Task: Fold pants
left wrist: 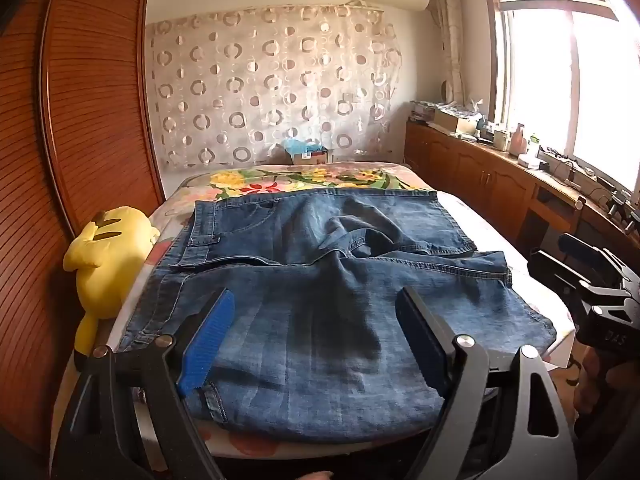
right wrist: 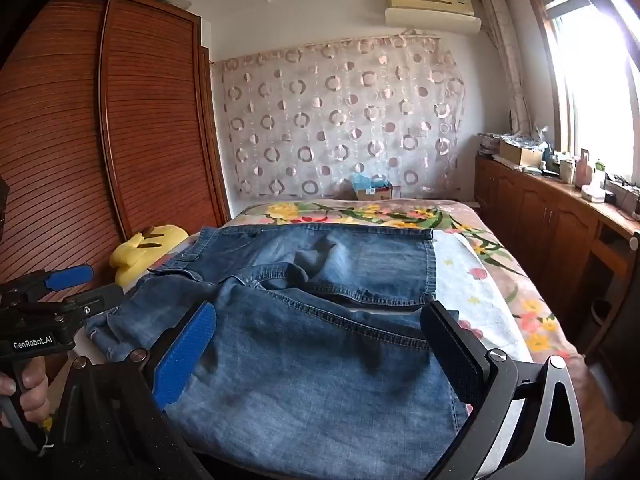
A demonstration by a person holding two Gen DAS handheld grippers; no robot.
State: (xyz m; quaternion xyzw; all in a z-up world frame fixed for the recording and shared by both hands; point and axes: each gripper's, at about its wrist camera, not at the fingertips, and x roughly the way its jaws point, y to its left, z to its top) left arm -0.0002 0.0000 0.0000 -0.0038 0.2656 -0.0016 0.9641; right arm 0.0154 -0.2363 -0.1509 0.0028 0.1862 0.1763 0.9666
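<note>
The left black plastic tongs (left wrist: 316, 320) were wide open, with nothing between the two arms. One arm had a bright blue pad (left wrist: 208, 344) with tiny ridges on it, like a comb. The right black plastic tongs (right wrist: 320, 344) were wide open too, and held nothing. They had the same bumpy blue pad (right wrist: 186, 356). Both tongs hung just over the near end of the pants.

In the right wrist view, a hand (right wrist: 28, 388) gripped the handle of the left tongs. White letters on its black body read "GenRobot.AI" (right wrist: 33, 343).

The blue denim pants (left wrist: 320, 280) lay spread on the bed. The cloth looked soft and faded, with pale streaks. Thick stitched seams ran along the edges. The wide waistband was at the far left, and one leg lay folded across the middle, with wrinkles there.

Under the pants was the flowery bed cover (right wrist: 500, 280), with yellow, red and green blooms. A soft yellow plush toy (left wrist: 108, 260) with brown stripes sat at the left edge of the bed, just beside the pants.

Beside that stood a brown wooden wardrobe (left wrist: 92, 92) with thin slats. A long wooden counter (right wrist: 560, 216) ran under the bright window on the right, with boxes and bottles on it. At the far wall hung a thin curtain with ring shapes (left wrist: 272, 80). Above it was a cream air conditioner (right wrist: 432, 8).
</note>
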